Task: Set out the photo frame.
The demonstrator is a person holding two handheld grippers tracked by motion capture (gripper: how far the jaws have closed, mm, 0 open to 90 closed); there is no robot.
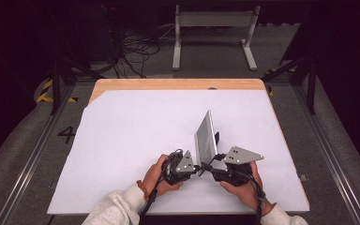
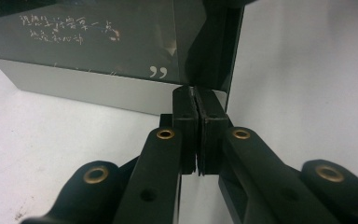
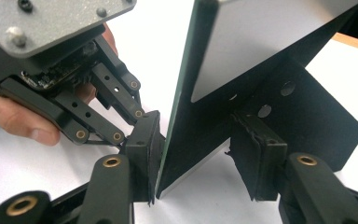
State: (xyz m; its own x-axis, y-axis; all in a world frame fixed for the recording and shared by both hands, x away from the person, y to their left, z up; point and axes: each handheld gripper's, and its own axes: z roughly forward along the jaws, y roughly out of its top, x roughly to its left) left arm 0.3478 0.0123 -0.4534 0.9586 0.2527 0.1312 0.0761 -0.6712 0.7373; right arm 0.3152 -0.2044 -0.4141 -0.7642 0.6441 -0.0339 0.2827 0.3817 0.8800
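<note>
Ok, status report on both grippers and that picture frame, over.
Left gripper shut on picture frame at its lower edge. Right gripper open, jaws straddling frame and its back stand. Frame upright on white table cover. Nothing in the way.

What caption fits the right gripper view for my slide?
Open right gripper straddles the picture frame while the left gripper pinches its edge.

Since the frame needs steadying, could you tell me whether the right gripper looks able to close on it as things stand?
Probably yes: the right gripper has its open jaws either side of the photo frame, nothing between.
</note>
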